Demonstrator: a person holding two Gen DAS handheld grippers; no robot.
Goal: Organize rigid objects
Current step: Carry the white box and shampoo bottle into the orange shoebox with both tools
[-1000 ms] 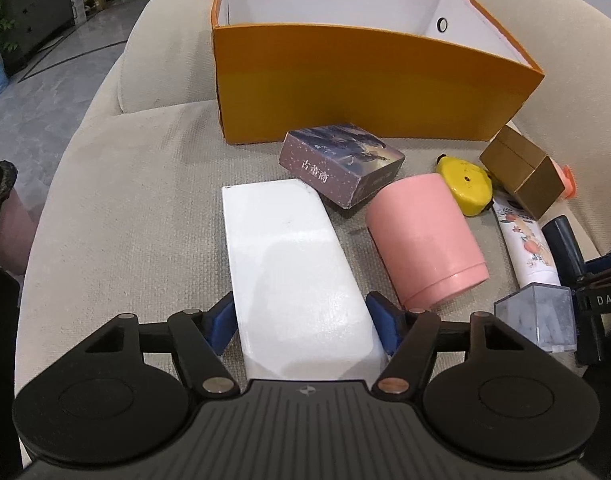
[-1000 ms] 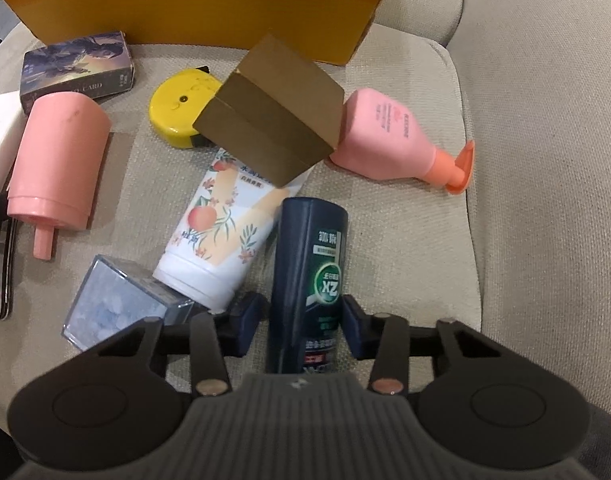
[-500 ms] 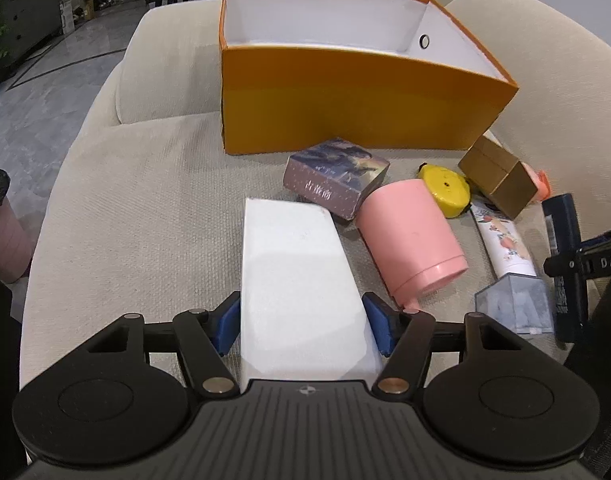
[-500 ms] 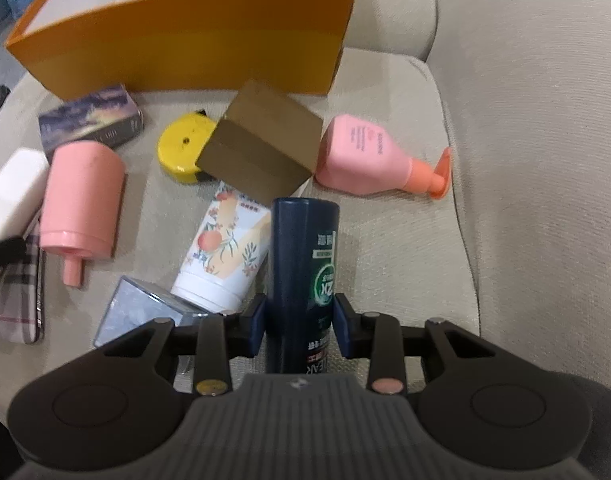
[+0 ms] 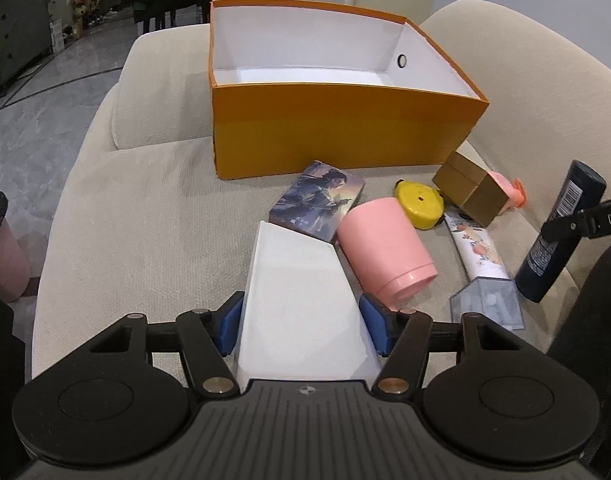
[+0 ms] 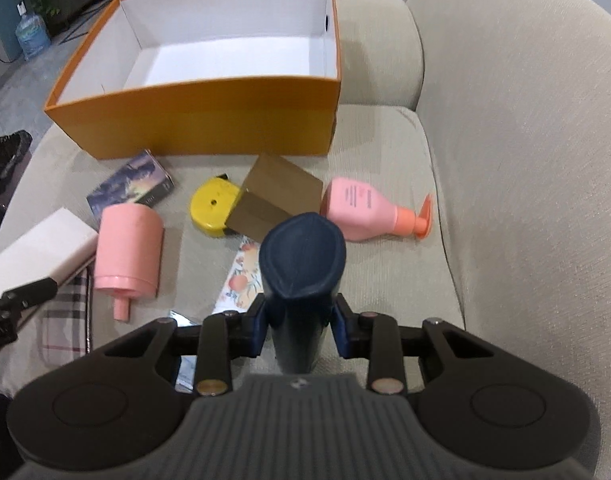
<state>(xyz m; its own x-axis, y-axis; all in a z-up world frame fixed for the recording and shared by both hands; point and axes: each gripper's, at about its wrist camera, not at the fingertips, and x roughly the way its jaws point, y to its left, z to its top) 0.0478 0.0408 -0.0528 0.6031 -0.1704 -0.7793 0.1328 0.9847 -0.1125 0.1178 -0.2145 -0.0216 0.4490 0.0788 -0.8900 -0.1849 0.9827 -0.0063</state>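
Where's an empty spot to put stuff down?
Inside the orange box, whose white floor is bare. Also the sofa seat left of the white box. It's crowded between the pink cup and pink pump bottle.

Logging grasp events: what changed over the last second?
Left gripper closed onto the white rectangular box, tilting its near end up. Right gripper clamped the dark blue plastic bottle and raised it. Orange cardboard box and other items stayed put.

Clear box (image 6: 184, 364) mostly behind right gripper (image 6: 299, 330)
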